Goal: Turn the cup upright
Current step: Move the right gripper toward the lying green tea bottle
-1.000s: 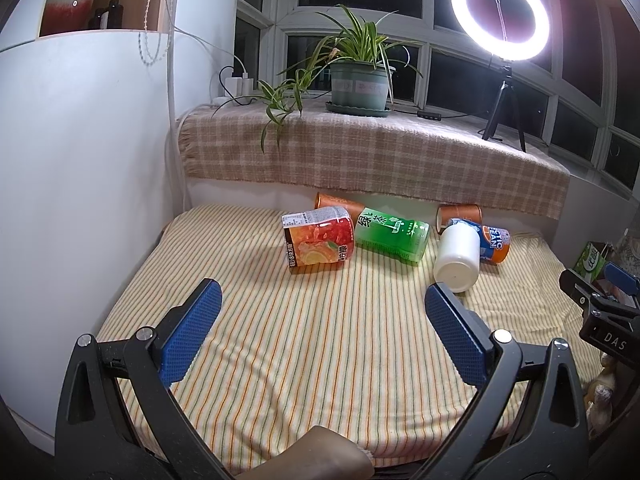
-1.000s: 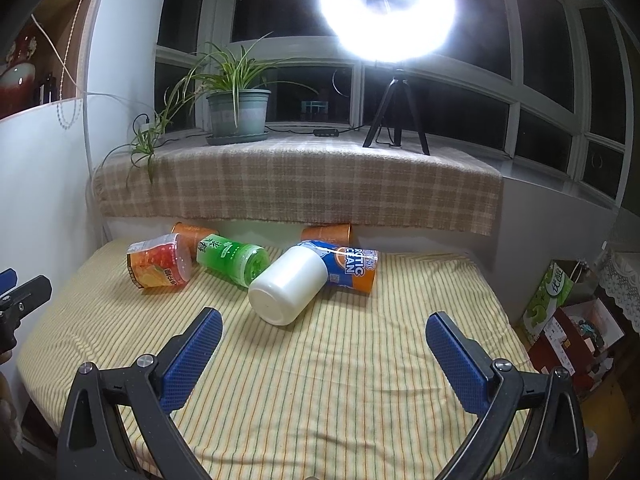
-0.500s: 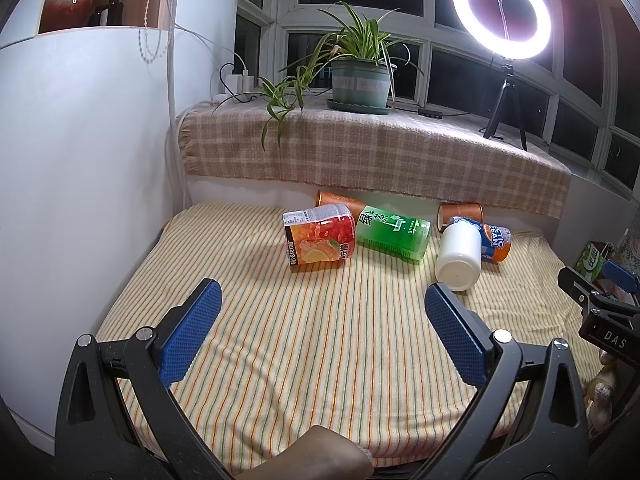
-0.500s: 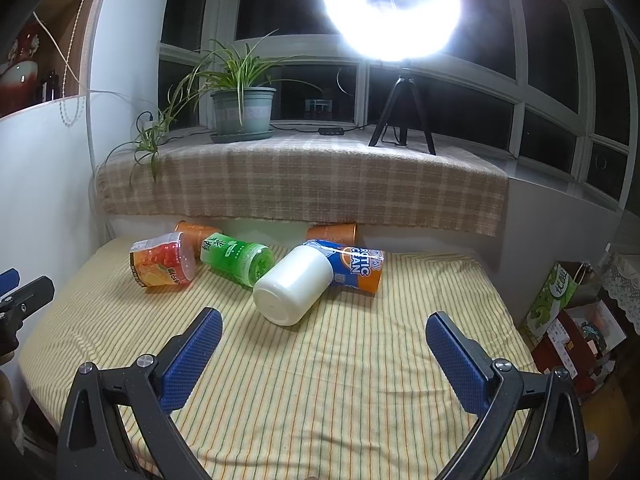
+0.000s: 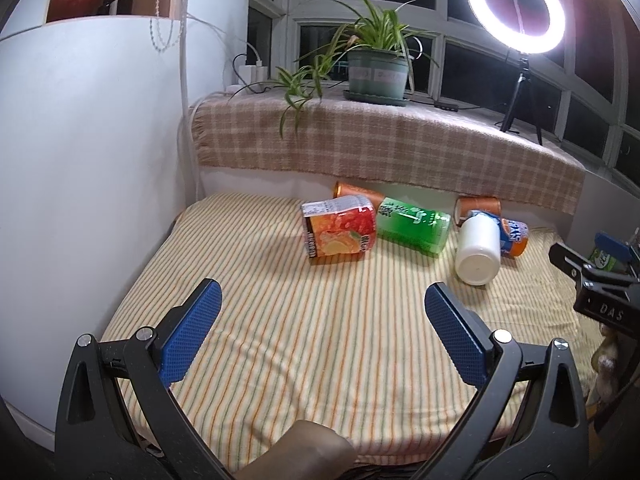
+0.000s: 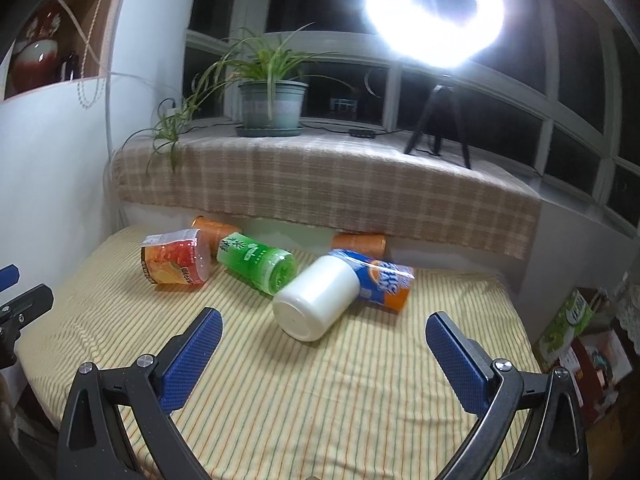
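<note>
— Blue-padded and spread wide, the right gripper (image 6: 323, 354) is hovering over the striped cloth (image 6: 320, 400), holding nothing. How far along is the job?

— Nothing is being flipped yet. The white cup (image 6: 316, 303) is lying on its side just beyond the fingertips, its flat base facing the camera, its far end leaning against the orange-and-blue cup (image 6: 380, 280). Reaching, gripping and turning it upright are all still waiting to be done, by my reading.

— And the left gripper (image 5: 324, 332)?

— Also gaping open and empty, hanging back near the cloth's front edge, well apart from the white cup (image 5: 479, 248). The red fruit-print cup (image 5: 340, 230) and the green cup (image 5: 412, 226) are lying tipped over beside each other.

— What is differing from half a second ago?

— The right gripper is closing in: the white cup is sitting larger and lower in its view, nearer the gap between the pads. The left view is barely changing, and the cups are staying where they were.
</note>
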A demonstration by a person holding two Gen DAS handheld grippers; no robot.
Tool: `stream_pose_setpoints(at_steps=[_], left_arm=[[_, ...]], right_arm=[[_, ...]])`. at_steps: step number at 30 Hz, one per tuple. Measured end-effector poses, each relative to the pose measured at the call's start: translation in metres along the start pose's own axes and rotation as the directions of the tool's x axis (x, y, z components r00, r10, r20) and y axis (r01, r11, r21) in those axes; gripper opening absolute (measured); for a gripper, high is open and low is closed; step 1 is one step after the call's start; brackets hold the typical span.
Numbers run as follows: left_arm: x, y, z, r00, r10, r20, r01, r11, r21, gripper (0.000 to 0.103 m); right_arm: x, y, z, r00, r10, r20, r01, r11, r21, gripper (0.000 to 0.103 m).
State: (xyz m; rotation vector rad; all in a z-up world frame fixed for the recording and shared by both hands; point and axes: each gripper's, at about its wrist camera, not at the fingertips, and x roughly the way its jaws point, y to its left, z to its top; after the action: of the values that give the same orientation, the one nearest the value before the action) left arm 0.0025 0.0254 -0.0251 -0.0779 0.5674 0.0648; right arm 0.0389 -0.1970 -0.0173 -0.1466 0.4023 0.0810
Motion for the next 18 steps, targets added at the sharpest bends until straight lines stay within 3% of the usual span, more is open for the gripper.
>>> stream_pose_setpoints(at_steps=[9,18], left_arm=[[0.01,0.015,-0.005,0.999,0.033,-0.042,-0.034,0.999,-0.02,0.103],[0.017,0.021,-0.005,0.997,0.029,-0.077,-0.031,0.999,-0.022,0.103]], right_arm=[[0.054,0.022,0.023,0.989,0.129,-0.069,-0.137,0.983,-0.126,0.103],[0.121,0.047,0.045,0.941,0.225,-0.252,-0.281,0.936,-0.212,0.101]])
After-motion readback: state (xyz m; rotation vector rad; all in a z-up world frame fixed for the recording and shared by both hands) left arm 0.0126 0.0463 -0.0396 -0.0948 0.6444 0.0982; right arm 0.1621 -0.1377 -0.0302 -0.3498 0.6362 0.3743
